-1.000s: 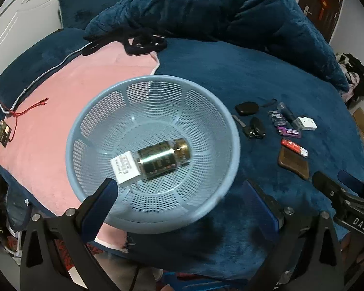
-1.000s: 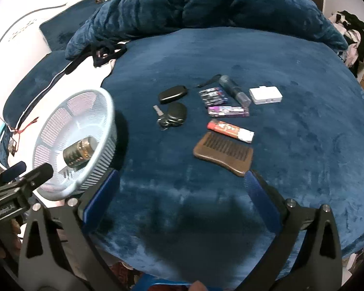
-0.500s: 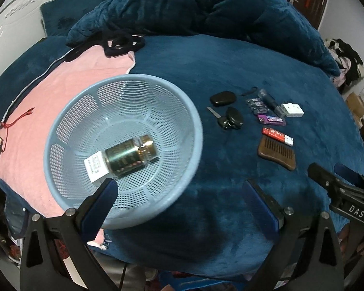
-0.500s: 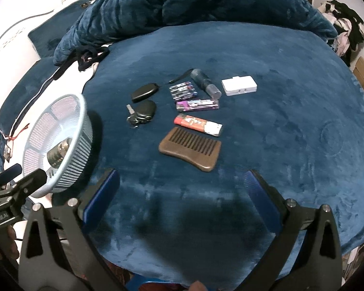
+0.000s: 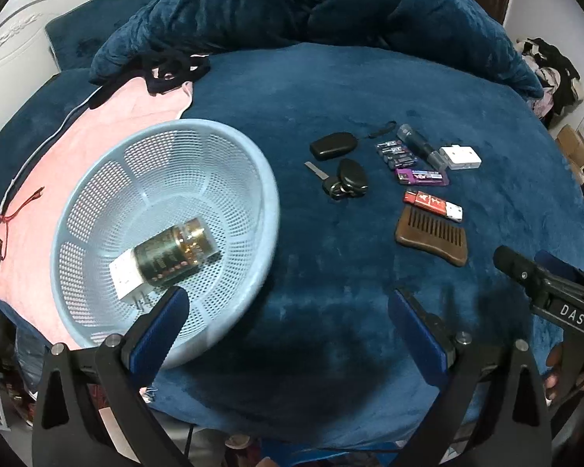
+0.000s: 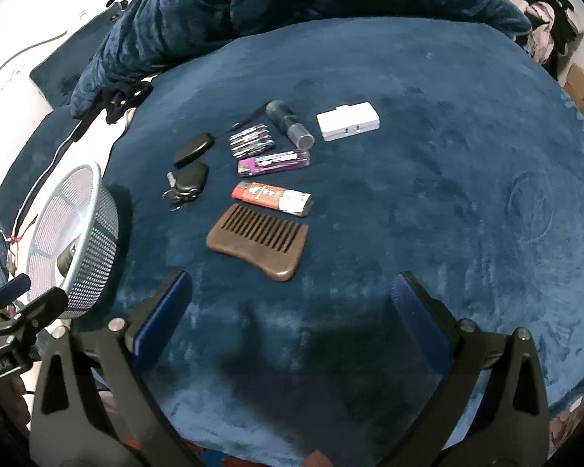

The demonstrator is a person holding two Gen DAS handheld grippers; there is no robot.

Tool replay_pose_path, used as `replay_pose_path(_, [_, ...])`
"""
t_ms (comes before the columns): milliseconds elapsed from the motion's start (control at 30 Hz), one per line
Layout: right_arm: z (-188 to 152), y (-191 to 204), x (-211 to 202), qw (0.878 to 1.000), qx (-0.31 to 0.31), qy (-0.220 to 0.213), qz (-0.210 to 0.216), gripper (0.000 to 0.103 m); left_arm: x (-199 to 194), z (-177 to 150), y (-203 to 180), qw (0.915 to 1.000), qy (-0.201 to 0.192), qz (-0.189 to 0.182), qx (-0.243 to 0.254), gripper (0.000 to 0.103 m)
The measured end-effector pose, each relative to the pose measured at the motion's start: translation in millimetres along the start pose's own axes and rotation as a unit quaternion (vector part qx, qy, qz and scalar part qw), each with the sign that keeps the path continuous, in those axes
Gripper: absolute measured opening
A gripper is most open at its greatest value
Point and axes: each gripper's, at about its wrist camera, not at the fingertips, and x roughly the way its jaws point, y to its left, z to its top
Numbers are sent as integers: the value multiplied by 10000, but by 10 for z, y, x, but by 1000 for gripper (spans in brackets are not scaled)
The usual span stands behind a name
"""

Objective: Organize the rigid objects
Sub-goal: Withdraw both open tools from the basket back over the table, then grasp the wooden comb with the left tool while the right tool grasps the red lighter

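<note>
A light blue basket (image 5: 97,202) (image 6: 97,202) sits on the bed's left side and holds a gold-capped jar (image 5: 171,257) and a small white box (image 5: 124,278). To its right lie a brown comb (image 5: 432,237) (image 6: 259,239), a red lighter (image 6: 272,197), a purple lighter (image 6: 272,162), a key fob with keys (image 6: 189,185), a black case (image 6: 192,149), batteries (image 6: 252,140), a dark tube (image 6: 290,123) and a white box (image 6: 348,120). My left gripper (image 5: 288,323) is open and empty at the basket's near rim. My right gripper (image 6: 292,311) is open and empty, just short of the comb.
A dark blue blanket (image 5: 331,89) covers the bed, with a bunched quilt (image 5: 311,4) at the back. A pink sheet (image 5: 31,179) lies under the basket's left side. Black cords (image 5: 171,70) lie at the far left. The bed edge runs below both grippers.
Both grippers have swung right. The basket has slid left in both views and the row of small objects has come closer to the right gripper. Both stay open.
</note>
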Motion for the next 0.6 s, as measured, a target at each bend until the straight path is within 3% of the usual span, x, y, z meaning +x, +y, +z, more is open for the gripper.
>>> replay_pose_path(600, [429,-277,270,9999,-133,-65,33,103,240,249,-528,9996,94,-275,27,103])
